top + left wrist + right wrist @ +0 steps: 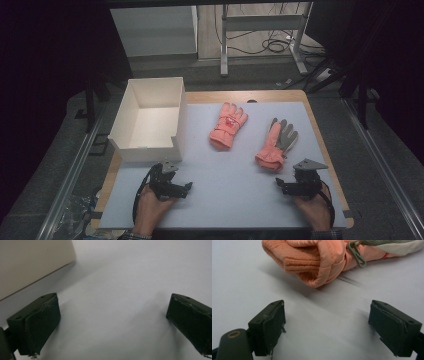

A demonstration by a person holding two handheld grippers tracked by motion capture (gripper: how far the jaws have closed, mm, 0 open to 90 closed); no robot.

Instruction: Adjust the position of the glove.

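- Nearest the high view's camera, at the near edge of the tabletop (220, 210), I have both hands in position: left hand (150, 207) and right hand (314, 209), each carrying one gripper.
- Left gripper (186, 187): released. In the left gripper view (113, 322) both black jaws stand wide apart over bare pale surface, with nothing between them.
- Right gripper (278, 184): released. In the right gripper view (327, 322) the jaws stand wide apart, and I see nothing between the pads.
- Right glove (276, 143): lies flat on the tabletop just beyond the right gripper, grey palm up, fingers pointing far, knitted cuff toward me. In the right gripper view its cuff (299, 262) lies directly ahead of the jaws, near but not touching them; a grey clip (357, 253) hangs at the wrist.
- Left glove (228, 125): lies flat near the tabletop's centre, orange back up, fingers pointing far, well apart from both grippers and left of the right glove.
- White box (131, 100): open-topped, sits at the far left of the tabletop, just beyond the left gripper. Its near wall (32, 262) shows at upper left in the left gripper view, clear of the jaws.
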